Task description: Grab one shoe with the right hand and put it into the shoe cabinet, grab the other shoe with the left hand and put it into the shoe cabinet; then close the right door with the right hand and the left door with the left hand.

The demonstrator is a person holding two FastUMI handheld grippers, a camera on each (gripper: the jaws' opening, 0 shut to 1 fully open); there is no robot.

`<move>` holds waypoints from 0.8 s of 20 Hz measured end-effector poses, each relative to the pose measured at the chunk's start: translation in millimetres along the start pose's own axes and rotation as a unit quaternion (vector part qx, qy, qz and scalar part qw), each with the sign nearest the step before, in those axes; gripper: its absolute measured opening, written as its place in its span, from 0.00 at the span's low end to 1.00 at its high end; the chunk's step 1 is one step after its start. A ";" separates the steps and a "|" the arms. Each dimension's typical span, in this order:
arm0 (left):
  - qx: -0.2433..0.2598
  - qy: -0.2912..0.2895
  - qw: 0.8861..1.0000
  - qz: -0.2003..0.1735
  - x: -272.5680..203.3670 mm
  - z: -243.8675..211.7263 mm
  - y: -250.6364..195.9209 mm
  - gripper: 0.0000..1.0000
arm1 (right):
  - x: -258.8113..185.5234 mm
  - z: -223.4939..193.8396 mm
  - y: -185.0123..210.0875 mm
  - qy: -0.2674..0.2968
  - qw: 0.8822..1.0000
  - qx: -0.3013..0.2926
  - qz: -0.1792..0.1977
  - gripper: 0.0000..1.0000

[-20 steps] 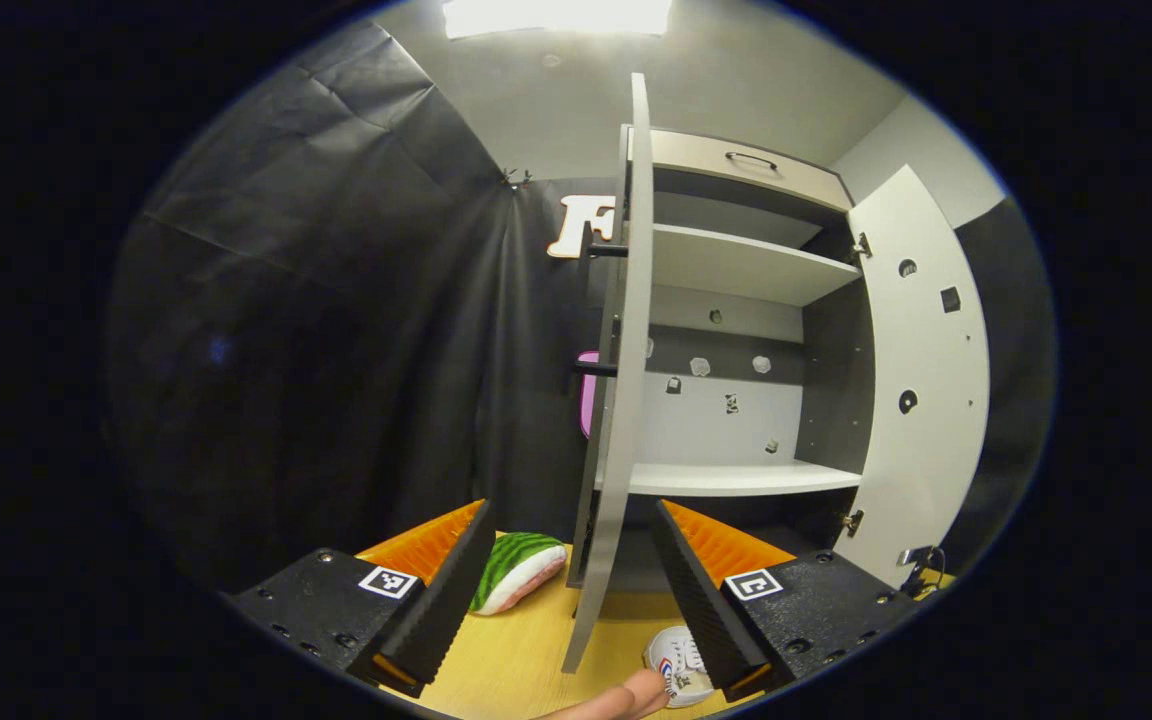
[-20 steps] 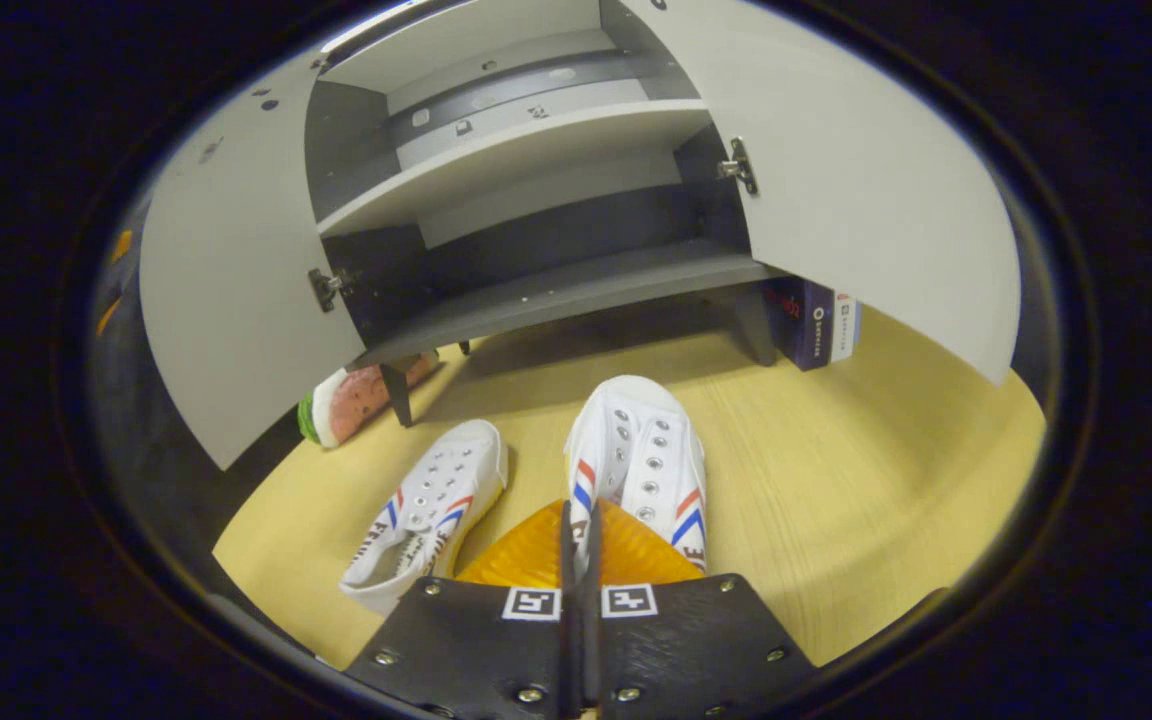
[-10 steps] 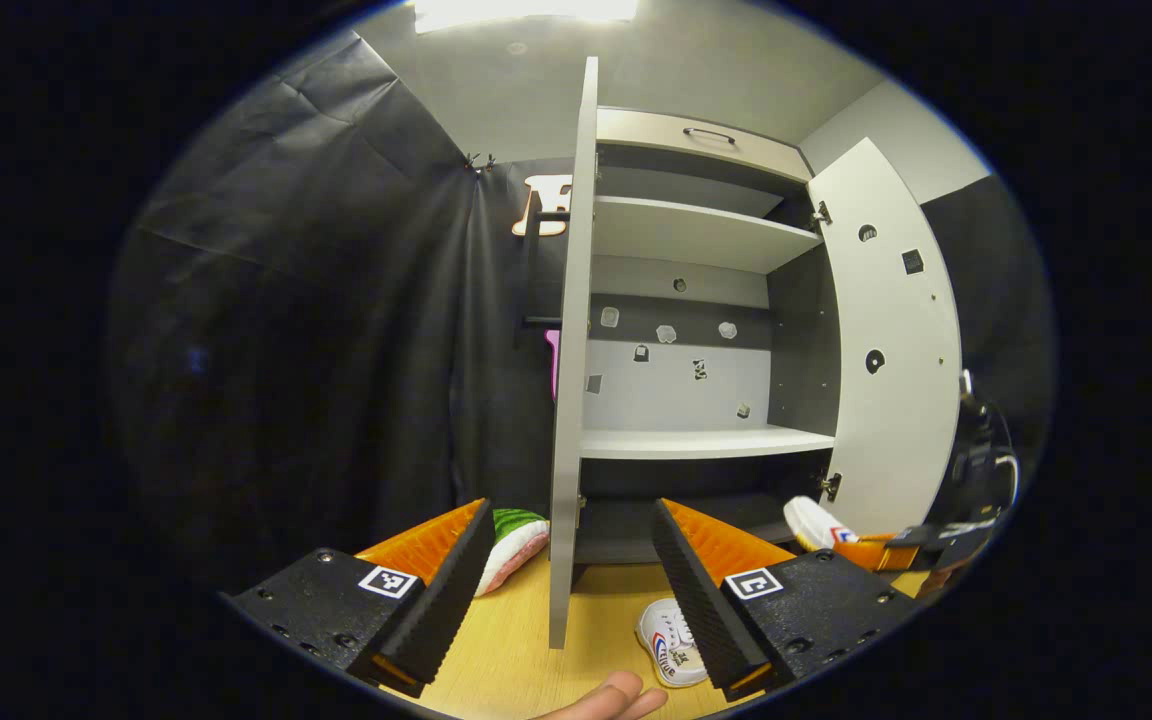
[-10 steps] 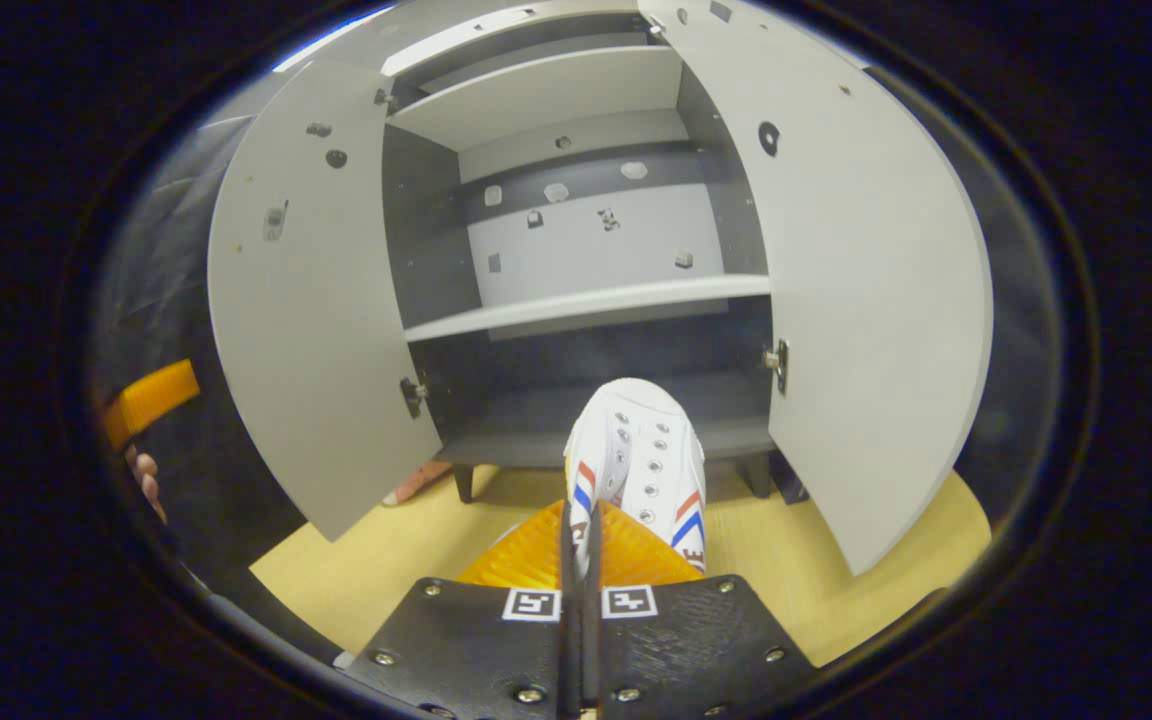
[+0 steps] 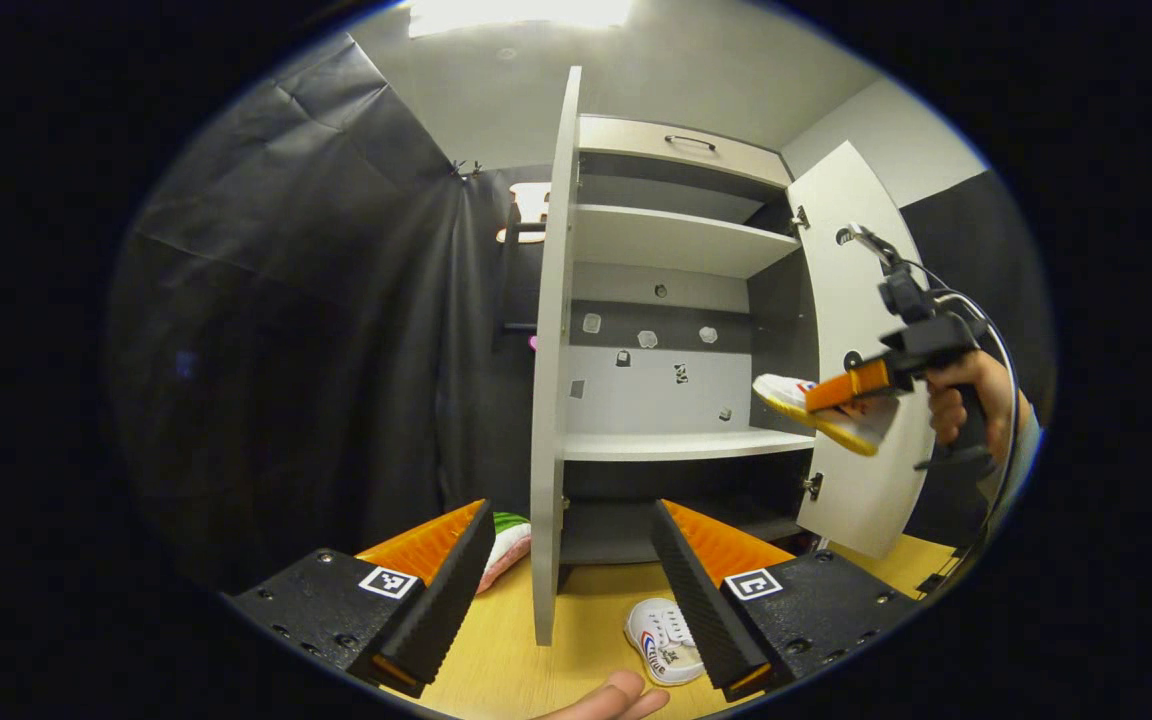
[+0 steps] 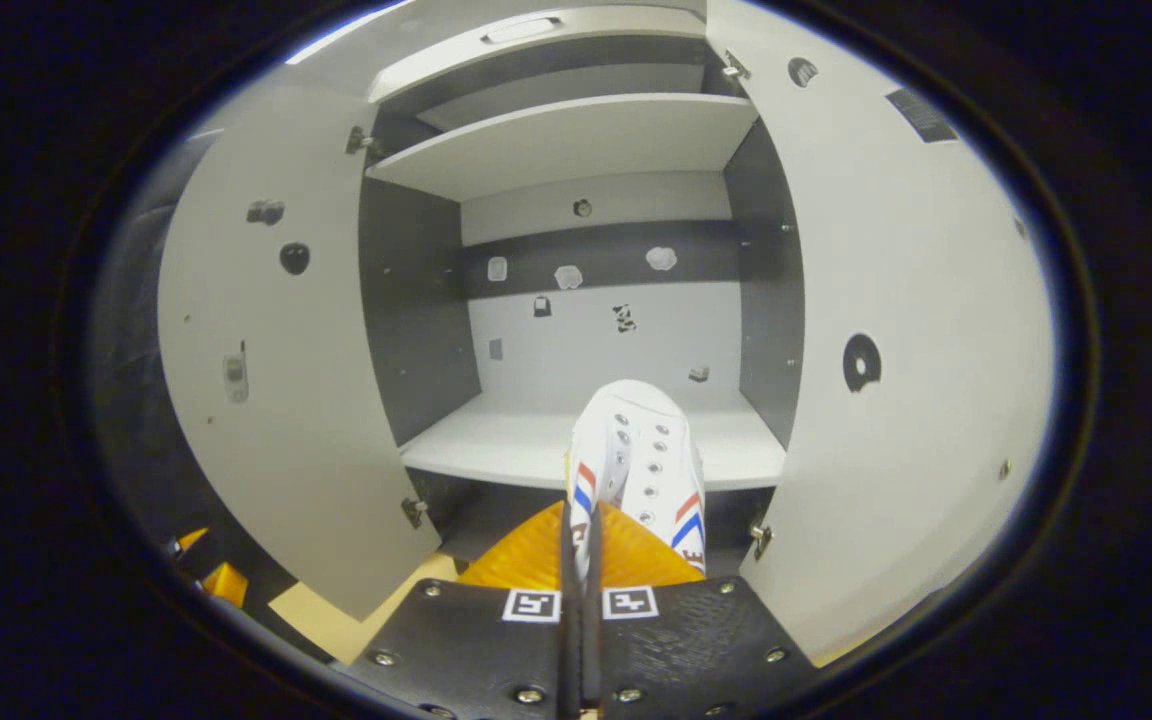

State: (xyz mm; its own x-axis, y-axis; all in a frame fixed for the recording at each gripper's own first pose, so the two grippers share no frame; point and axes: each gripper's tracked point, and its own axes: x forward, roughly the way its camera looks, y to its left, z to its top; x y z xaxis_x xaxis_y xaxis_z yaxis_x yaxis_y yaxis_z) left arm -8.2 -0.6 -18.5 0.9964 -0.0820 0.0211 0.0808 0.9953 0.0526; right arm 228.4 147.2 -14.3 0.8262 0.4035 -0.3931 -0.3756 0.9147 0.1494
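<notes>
White shoe (image 6: pixel 641 460) pinched in right claw (image 6: pixel 581 545); left claw (image 5: pixel 571 580) gapes empty.

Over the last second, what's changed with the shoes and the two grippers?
The right gripper, shut on one white shoe, lifted it off the floor to the level of the cabinet's middle shelf, toe pointing in. The left gripper stayed open and low, with the other shoe still on the wooden floor. Both doors remain open.

a staged recording booth: black cloth wall (image 5: pixel 336 300) at frame left, shoe cabinet (image 5: pixel 676 250) at centre, wooden floor (image 5: pixel 506 660) below
</notes>
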 end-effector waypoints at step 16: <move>-0.012 0.019 0.999 -0.041 37.3 -29.7 -44.1 0.96 | 233.7 7.5 -61.5 0.042 0.997 -0.035 -0.052 0.05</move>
State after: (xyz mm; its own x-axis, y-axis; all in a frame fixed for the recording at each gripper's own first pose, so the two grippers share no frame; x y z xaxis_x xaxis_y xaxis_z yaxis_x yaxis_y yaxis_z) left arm 26.1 -46.1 -49.7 0.9866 -0.1618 -0.0204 0.1624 0.9863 0.0292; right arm 447.7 185.4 -108.6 0.8251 0.3000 -0.4788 -0.3202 0.9465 0.0412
